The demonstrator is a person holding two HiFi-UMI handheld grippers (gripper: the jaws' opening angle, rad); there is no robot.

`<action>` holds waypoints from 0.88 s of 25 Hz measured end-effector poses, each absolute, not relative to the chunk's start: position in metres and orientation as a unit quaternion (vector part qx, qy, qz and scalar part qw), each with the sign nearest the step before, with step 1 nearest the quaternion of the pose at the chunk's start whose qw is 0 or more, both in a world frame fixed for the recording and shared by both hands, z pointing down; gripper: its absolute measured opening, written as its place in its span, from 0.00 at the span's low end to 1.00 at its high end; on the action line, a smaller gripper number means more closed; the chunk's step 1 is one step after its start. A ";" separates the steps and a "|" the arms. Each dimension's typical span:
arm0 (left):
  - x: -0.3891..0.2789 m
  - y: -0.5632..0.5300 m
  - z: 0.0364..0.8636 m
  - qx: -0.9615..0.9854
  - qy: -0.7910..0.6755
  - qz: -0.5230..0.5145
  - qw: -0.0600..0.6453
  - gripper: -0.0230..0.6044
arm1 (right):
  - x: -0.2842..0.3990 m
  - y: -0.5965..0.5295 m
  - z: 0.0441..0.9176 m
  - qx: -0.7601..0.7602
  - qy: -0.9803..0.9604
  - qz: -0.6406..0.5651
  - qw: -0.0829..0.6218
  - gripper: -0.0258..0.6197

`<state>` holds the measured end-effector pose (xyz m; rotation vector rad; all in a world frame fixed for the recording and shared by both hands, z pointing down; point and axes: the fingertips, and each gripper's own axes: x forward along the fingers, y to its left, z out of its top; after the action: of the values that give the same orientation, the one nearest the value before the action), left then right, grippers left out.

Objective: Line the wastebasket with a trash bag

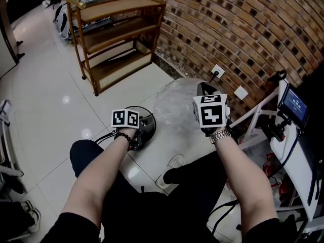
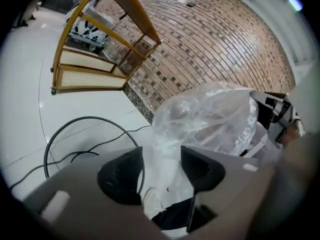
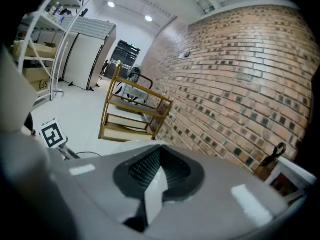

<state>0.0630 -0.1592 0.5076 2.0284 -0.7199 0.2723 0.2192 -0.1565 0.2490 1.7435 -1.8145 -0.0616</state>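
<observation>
Wastebasket on floor — trash bag just right of it, before brick wall; shelf rack behind, along wall.

Lab — brick wall, metal shelving

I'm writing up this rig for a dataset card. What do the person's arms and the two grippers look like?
Both the left gripper and right gripper have grey bodies with black ribbed pads, each topped by a white cube bearing black square markers. The arms are bare below black sleeves; a dark bead bracelet circles the left wrist, a silver metal watch the right.
</observation>
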 end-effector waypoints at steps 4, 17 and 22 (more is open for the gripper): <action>0.061 -0.160 0.505 0.819 -0.294 0.077 0.487 0.39 | 0.207 -0.155 0.243 0.650 -0.701 -0.022 0.294 0.04; 0.012 -0.155 0.523 0.797 -0.338 0.105 0.490 0.32 | 0.172 -0.160 0.248 0.614 -0.743 -0.004 0.266 0.04; -0.026 -0.154 0.517 0.793 -0.372 0.116 0.467 0.04 | 0.160 -0.164 0.253 0.600 -0.758 0.009 0.256 0.04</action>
<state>-0.0258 -0.1541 0.5170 1.9463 -0.9134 0.2848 0.1604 -0.1637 0.2535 1.6277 -2.0565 0.0252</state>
